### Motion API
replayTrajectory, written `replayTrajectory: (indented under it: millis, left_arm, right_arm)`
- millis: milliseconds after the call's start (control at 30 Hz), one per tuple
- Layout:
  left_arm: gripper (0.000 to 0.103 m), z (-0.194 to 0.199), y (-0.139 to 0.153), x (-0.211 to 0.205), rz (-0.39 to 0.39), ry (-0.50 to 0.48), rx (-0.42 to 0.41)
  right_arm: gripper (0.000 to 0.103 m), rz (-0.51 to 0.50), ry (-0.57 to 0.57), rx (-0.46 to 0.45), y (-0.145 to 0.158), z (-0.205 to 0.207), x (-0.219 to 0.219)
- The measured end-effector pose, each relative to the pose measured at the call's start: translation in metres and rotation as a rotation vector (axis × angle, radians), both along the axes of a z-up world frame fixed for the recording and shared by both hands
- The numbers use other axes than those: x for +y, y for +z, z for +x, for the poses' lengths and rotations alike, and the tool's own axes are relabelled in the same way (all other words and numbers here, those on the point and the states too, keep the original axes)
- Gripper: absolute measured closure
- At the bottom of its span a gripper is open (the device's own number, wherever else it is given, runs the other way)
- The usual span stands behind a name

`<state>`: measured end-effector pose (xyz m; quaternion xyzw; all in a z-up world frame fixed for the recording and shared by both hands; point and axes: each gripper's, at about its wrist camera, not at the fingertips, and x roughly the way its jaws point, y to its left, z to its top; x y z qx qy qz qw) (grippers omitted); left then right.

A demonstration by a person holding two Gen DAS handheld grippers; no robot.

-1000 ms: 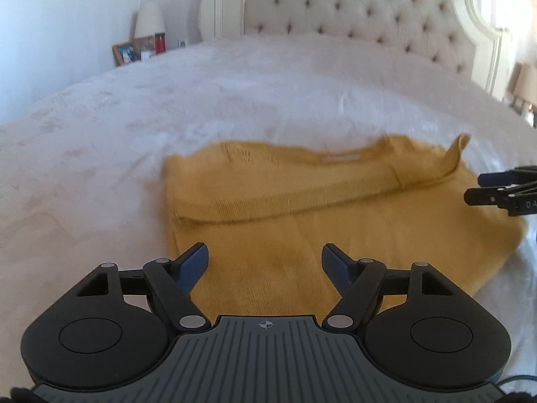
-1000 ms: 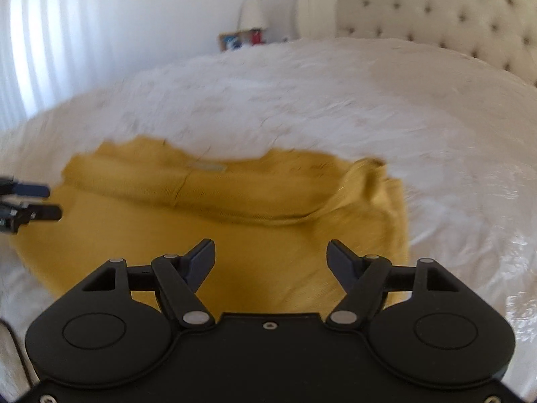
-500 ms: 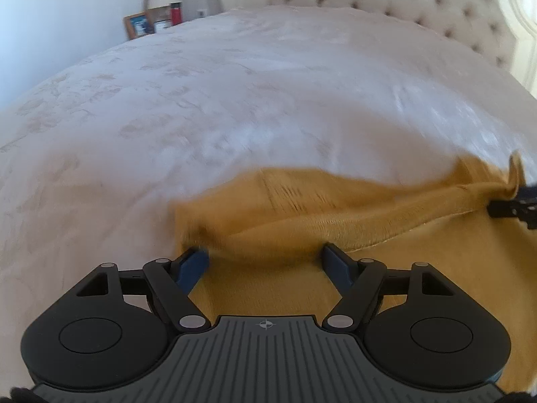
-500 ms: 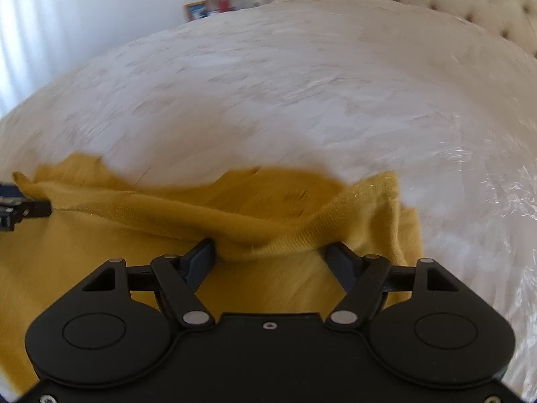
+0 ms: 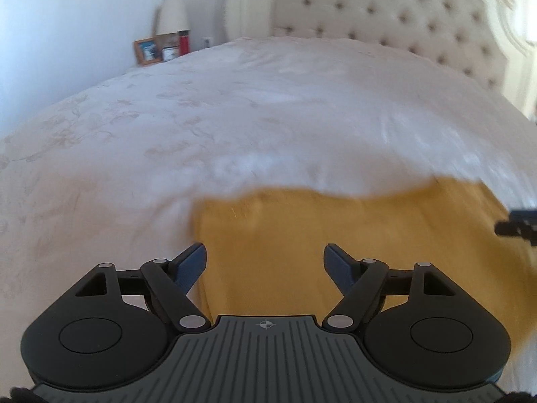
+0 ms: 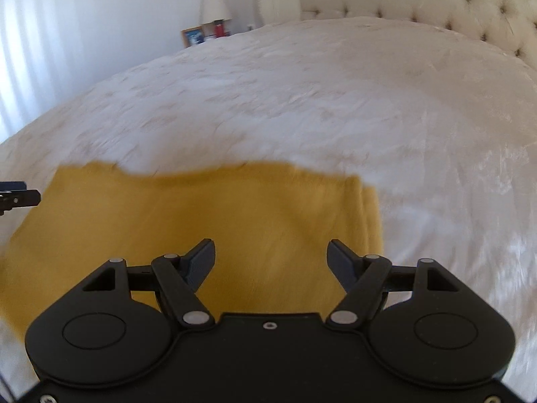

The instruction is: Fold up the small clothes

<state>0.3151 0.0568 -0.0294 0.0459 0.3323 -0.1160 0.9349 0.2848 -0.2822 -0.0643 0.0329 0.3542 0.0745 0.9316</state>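
Both grippers, left and right, hang open and empty over the yellow sweater lying flat on the near bed. I'd grab both far corners together and pull evenly.

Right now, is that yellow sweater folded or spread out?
Folded: the mustard sweater lies as a plain rectangle on the white bedspread, no sleeves or neckline showing, layered edges along its right side.
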Motion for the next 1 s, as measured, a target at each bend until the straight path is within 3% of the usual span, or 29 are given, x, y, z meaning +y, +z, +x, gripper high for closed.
replayTrajectory:
  millis: [233, 567, 800, 1000]
  left_arm:
    - [0.018, -0.059, -0.033, -0.002, 0.089, -0.05, 0.073]
    - [0.0, -0.072, -0.049, 0.021, -0.026, 0.032, 0.096]
    - [0.0, -0.085, -0.058, 0.025, -0.073, 0.036, 0.007]
    - [0.0, -0.087, -0.058, 0.03, -0.118, 0.033, -0.01]
  right_arm:
    - [0.026, -0.054, 0.013, 0.025, -0.017, -0.048, 0.001]
    - [0.021, 0.017, -0.069, 0.026, -0.029, -0.081, -0.017]
    - [0.011, 0.068, -0.081, -0.007, -0.037, -0.089, -0.021]
    - [0.01, 0.085, -0.118, 0.013, -0.024, -0.092, -0.023]
